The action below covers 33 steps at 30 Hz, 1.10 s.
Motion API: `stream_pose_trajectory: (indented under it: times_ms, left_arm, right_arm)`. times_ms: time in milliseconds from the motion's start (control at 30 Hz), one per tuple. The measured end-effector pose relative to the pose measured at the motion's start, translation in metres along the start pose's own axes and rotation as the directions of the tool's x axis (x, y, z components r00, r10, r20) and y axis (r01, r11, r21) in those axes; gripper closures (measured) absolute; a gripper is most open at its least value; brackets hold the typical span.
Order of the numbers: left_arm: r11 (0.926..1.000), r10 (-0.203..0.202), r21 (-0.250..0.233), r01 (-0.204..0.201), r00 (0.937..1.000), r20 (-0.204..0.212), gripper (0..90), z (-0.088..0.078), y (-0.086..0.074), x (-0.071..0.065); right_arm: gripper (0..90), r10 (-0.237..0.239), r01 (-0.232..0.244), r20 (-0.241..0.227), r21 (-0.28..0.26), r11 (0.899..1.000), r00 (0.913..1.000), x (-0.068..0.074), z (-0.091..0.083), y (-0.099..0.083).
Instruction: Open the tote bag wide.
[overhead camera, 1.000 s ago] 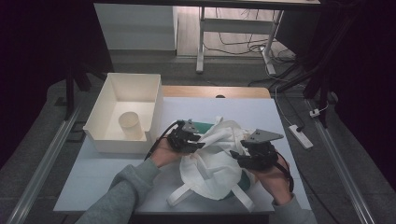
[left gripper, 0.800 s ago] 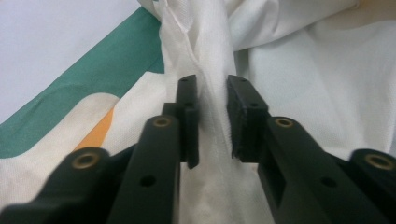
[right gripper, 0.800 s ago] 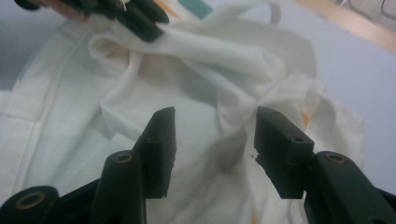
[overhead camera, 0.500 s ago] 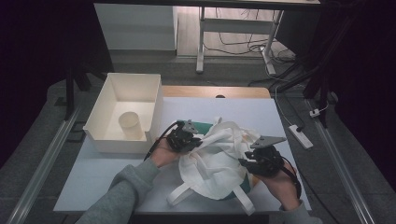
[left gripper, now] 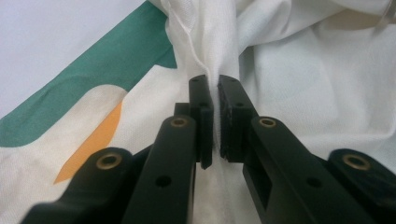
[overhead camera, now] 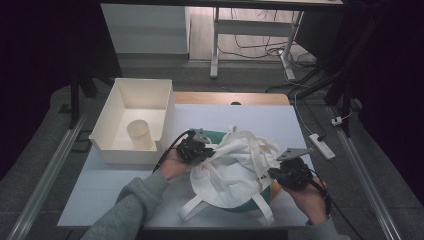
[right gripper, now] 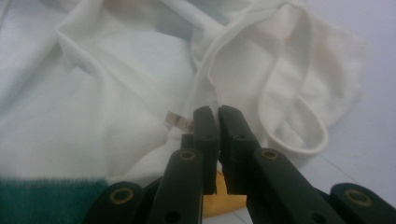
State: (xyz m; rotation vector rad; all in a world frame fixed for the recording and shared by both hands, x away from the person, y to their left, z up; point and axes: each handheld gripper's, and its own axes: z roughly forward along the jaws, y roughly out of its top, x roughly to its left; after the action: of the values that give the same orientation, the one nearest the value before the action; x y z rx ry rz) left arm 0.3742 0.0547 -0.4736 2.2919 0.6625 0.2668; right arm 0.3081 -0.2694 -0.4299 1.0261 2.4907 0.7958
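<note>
The pale surface [overhead camera: 100,190] carried everything, and I'll place things by the white garment [overhead camera: 235,170] heaped near its front edge, toward the person. That garment was the work in hand: a crumpled white cloth with green and orange patches, lying loose with two straps [overhead camera: 192,207] trailing off its near side, so it looked to me like something about to be spread or folded rather than carried away.

Off to the garment's left and a little farther back stood an open white box [overhead camera: 165,112], with a pale cup [overhead camera: 140,134] upright inside it. Both sat well apart from the cloth and seemed to have no part in this step.

The left gripper [overhead camera: 194,147] was at the garment's left edge, its hand [overhead camera: 172,165] resting behind it on the surface. In the left gripper view its jaws had just been closing and stood nearly together, with a ridge of white fabric [left gripper: 215,81] pinched up between them. I'd judge that grip was there to anchor that side.

The right gripper [overhead camera: 289,172] sat at the garment's right edge. Its jaws had also just been closing and were nearly shut; in the right gripper view they met over a hem [right gripper: 201,100], right beside a small label [right gripper: 177,120], with a looped opening [right gripper: 285,116] of cloth lying beyond. Whether much cloth was actually caught there I couldn't be sure, though the hem ran straight into the gap.

With one hold on each side, the pair seemed set to lift or stretch the cloth apart.
</note>
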Motion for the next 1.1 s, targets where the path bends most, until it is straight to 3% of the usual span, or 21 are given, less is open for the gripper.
stream_pose_trajectory:
  times_ms: [167, 300, 400, 533, 600, 800, 1100]
  left_arm:
    - [1.0, -0.002, -0.005, 0.002, 1.0, -0.001, 84.8, -0.002, -0.001, 0.0]
    - [0.9999, -0.007, -0.008, 0.007, 1.0, 0.003, 84.9, -0.002, -0.002, 0.001]
    - [1.0, -0.004, -0.003, 0.004, 1.0, 0.006, 84.9, -0.002, -0.002, 0.001]
    - [1.0, -0.007, 0.006, 0.007, 0.9999, 0.009, 84.9, 0.001, -0.002, 0.001]
    - [1.0, -0.007, 0.007, 0.007, 0.9999, 0.01, 84.9, 0.001, -0.002, 0.001]
    - [0.9999, -0.013, 0.01, 0.013, 0.9998, 0.015, 84.8, 0.003, -0.004, 0.001]
    - [0.9996, -0.026, 0.01, 0.026, 0.9994, 0.024, 84.7, 0.007, -0.005, 0.003]
  right_arm:
    - [86.5, 0.029, -0.028, 0.066, -0.015, 0.999, 0.9974, -0.015, -0.013, -0.007]
    - [86.7, 0.042, -0.044, 0.192, 0.006, 0.999, 0.9806, -0.029, -0.02, -0.015]
    - [86.8, 0.093, -0.099, 0.188, 0.02, 0.995, 0.9777, -0.046, -0.012, -0.026]
    - [86.7, 0.147, -0.158, 0.16, 0.057, 0.986, 0.9761, -0.06, 0.01, -0.04]
    - [86.7, 0.147, -0.16, 0.151, 0.081, 0.984, 0.9776, -0.062, 0.021, -0.045]
    - [86.5, 0.151, -0.166, 0.161, 0.083, 0.983, 0.9753, -0.062, 0.036, -0.05]
    - [83.8, 0.171, -0.175, 0.116, 0.024, 0.984, 0.9785, -0.066, 0.029, -0.052]
